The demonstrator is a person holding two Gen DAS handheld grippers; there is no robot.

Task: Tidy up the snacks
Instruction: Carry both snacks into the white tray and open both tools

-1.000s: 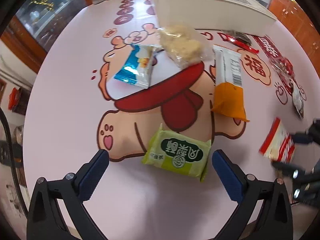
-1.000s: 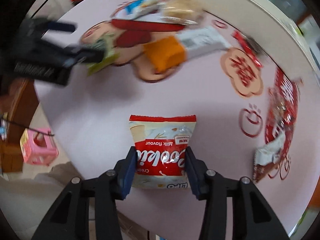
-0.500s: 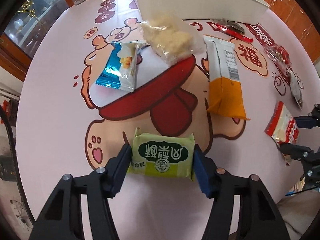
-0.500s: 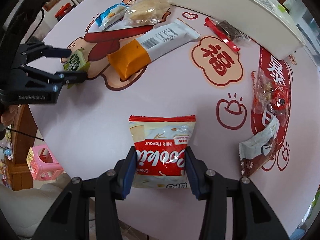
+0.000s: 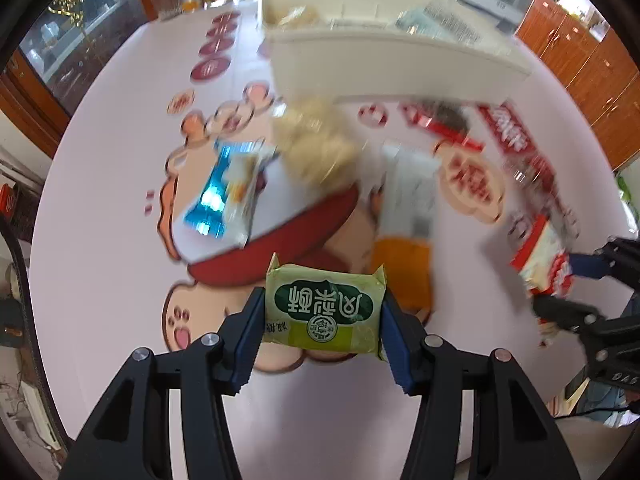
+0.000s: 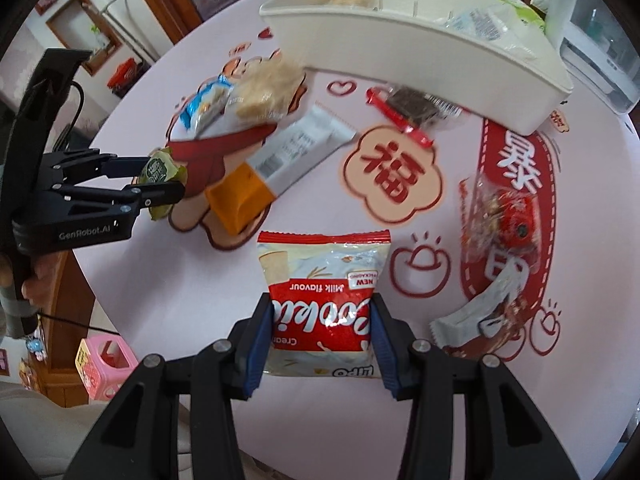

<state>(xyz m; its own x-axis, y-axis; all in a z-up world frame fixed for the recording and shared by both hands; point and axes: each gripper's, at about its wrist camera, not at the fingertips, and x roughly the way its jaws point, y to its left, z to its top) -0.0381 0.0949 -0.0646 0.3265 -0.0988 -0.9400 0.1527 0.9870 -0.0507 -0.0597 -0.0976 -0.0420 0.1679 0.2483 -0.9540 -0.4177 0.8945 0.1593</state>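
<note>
Your left gripper (image 5: 323, 320) pinches the green pack (image 5: 324, 307) by its side edges, your right gripper (image 6: 320, 334) the cookie bag (image 6: 323, 300), both lifted clear of the bench (image 6: 320, 420), probably bound for the far bin (image 6: 420, 52).

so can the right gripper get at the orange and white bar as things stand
Probably not yet: the right gripper is shut on the cookie packet, so its fingers are full. The path itself looks free, since the orange and white bar lies uncovered just ahead.

Bin (image 6: 420, 60) at table's (image 6: 200, 420) far side, snack packets between it and the near edge, bar (image 6: 280, 160) centre
</note>
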